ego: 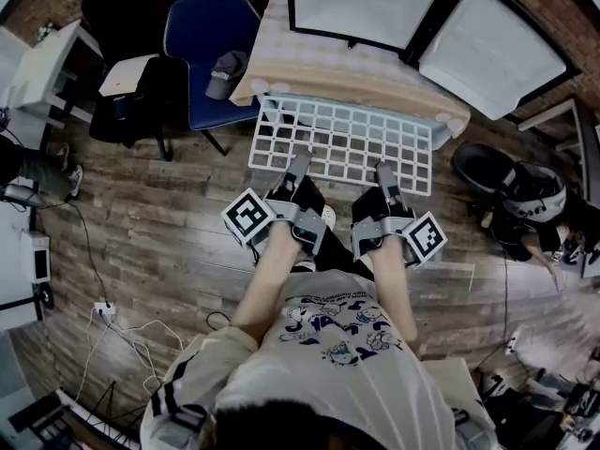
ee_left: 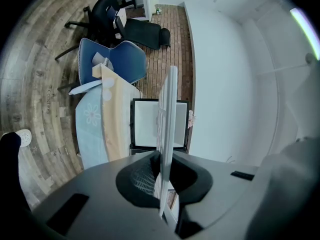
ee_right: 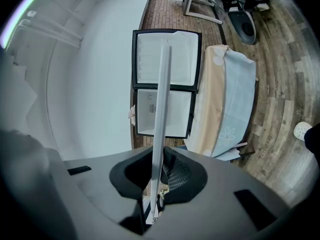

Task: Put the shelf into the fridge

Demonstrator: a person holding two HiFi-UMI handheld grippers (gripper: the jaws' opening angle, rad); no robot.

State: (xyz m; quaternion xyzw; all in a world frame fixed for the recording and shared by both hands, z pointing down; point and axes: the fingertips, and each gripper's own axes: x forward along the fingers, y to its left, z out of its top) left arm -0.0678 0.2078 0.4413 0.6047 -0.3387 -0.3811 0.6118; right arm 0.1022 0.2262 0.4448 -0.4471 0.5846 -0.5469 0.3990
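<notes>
Above the wooden floor (ego: 141, 242), we hold the white shelf (ego: 347, 143) mid-frame, with the left hand-held gripper (ego: 297, 169) and right hand-held gripper (ego: 384, 178) each clenched on its near edge. Only the right gripper view shows the open fridge (ee_right: 182, 59) whole.

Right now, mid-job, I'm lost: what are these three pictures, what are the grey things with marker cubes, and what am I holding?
There is no robot arm here: a person holds one tool in each hand. The head view looks down from a camera on the person's head. In it the left tool and right tool each clamp the near edge of the white grid shelf. The other two views look along each tool's jaws, so the shelf shows edge-on. Ahead stands the open fridge, beside a cloth-covered table. A blue chair stands further left.
</notes>
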